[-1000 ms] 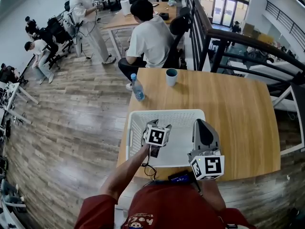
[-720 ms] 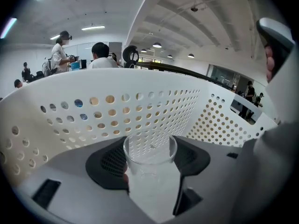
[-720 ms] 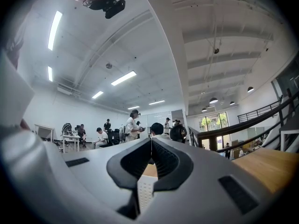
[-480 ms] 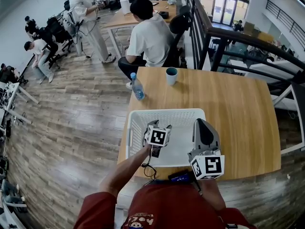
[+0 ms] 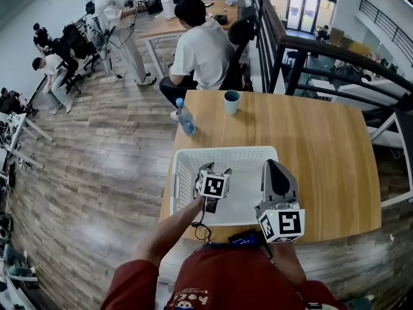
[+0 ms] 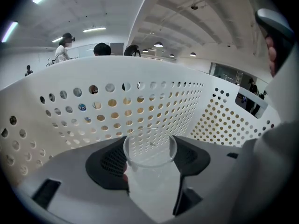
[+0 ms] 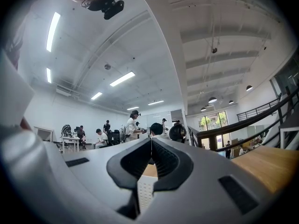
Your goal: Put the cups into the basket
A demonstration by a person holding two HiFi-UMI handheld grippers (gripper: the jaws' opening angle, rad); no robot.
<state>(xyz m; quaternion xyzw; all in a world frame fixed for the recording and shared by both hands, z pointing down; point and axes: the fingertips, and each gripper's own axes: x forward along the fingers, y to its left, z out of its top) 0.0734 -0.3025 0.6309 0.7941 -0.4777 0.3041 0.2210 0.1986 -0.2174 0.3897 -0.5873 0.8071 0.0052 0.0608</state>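
Head view, then the gripper views: clear cup (image 6: 150, 149) held inside the white basket (image 5: 226, 151).
Head view: the left hand-held gripper (image 5: 217, 169) points down into the basket, which stands on the wooden table (image 5: 322, 147). The right hand-held gripper (image 5: 272, 166) is over the basket's right edge. A teal cup (image 5: 231, 103) stands well apart, near the table's far edge. Left gripper view: the jaws are clamped on the clear cup, which is upright between the basket walls. Right gripper view: the jaws are together with nothing between them.

clear smooth plastic cup (image 6: 150, 171), white perforated plastic basket (image 5: 226, 157) (matt), pale wood-grain table (image 5: 322, 147)
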